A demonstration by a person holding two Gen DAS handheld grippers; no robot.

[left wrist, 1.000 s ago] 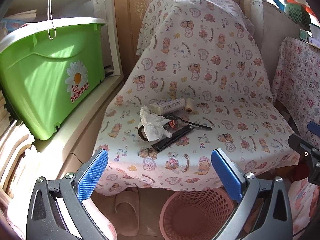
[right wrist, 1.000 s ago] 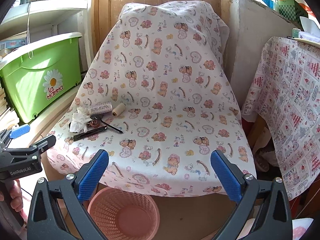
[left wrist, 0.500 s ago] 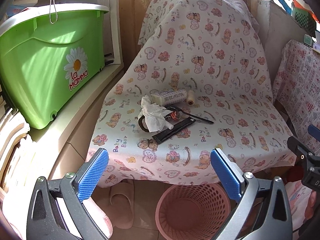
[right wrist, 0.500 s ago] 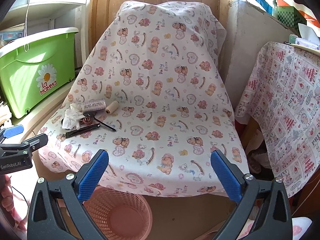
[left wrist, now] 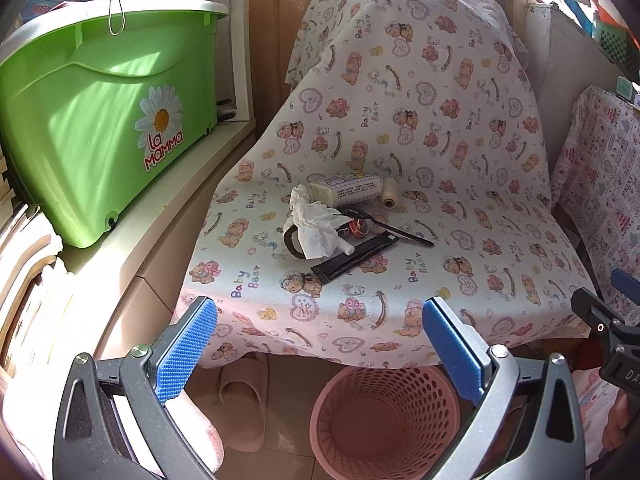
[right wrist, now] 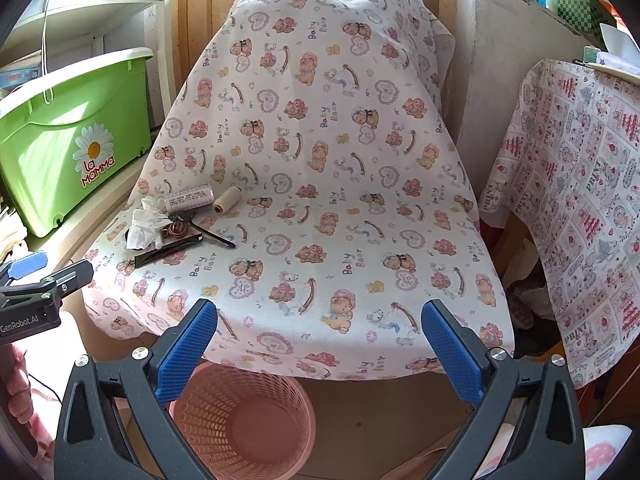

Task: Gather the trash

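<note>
A crumpled white tissue [left wrist: 316, 226] lies on the bear-print cloth [left wrist: 420, 140] over the chair, among a black wrapper [left wrist: 354, 258], a black spoon [left wrist: 390, 226], a printed roll [left wrist: 346, 190] and a thread spool [left wrist: 389, 198]. The pile also shows in the right wrist view [right wrist: 148, 226]. A pink mesh basket [left wrist: 384, 420] stands on the floor below the seat's front edge [right wrist: 244, 424]. My left gripper [left wrist: 320, 348] is open and empty, short of the seat. My right gripper [right wrist: 320, 350] is open and empty, over the seat's front edge.
A green La Mamma bin [left wrist: 100, 128] sits on a white ledge at left. A pink slipper [left wrist: 240, 396] lies by the basket. A second print-covered piece of furniture [right wrist: 572, 200] stands at right. The other gripper shows at each view's edge [left wrist: 612, 332] [right wrist: 36, 296].
Both grippers have moved forward toward the chair, so the seat and the pile look larger. Both stay open. Nothing on the seat has moved.
</note>
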